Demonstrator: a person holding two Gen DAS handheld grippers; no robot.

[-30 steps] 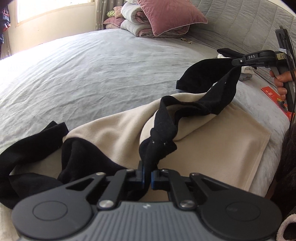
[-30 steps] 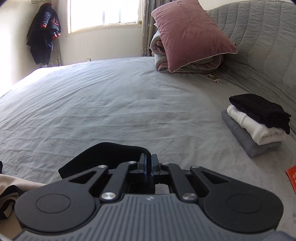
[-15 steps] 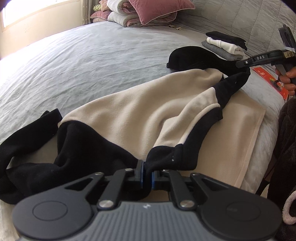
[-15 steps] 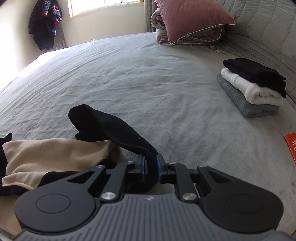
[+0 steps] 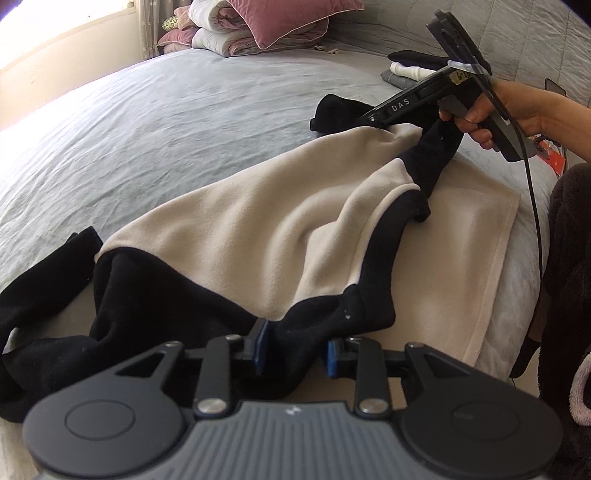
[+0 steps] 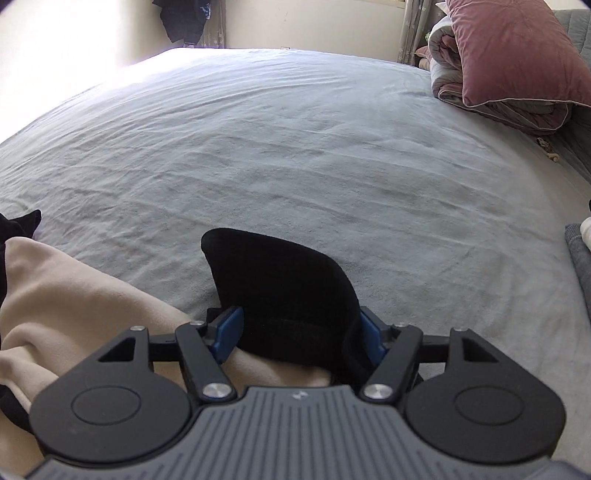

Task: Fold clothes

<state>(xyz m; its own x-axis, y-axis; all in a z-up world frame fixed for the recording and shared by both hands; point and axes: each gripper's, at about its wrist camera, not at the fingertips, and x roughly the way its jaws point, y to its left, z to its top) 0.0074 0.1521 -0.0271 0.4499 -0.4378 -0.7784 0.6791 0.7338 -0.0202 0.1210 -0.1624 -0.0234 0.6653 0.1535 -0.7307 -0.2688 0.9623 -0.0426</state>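
Note:
A beige fleece top [image 5: 258,229] with black sleeves and trim lies spread on the grey bed [image 5: 166,122]. Its black hem [image 5: 332,314] sags between the blue pads of my left gripper [image 5: 295,349], whose jaws stand apart, open. In the right wrist view a black sleeve [image 6: 284,288] rests loosely between the widely spread pads of my right gripper [image 6: 299,332], also open, with beige cloth [image 6: 74,302] to its left. Seen from the left wrist, the right gripper [image 5: 373,119] lies over the top's far end, held by a hand [image 5: 517,107].
A stack of folded clothes [image 5: 406,68] sits at the far right of the bed, its edge also showing [image 6: 580,254]. A pink pillow on rolled quilts [image 6: 517,59] stands by the grey headboard. A red card [image 5: 554,162] lies near the bed's edge. A dark jacket [image 6: 184,18] hangs on the wall.
Both grippers went from shut on the top's black trim to open. The top, lifted a second ago, has sunk flat onto the bed, and the right gripper swung left.

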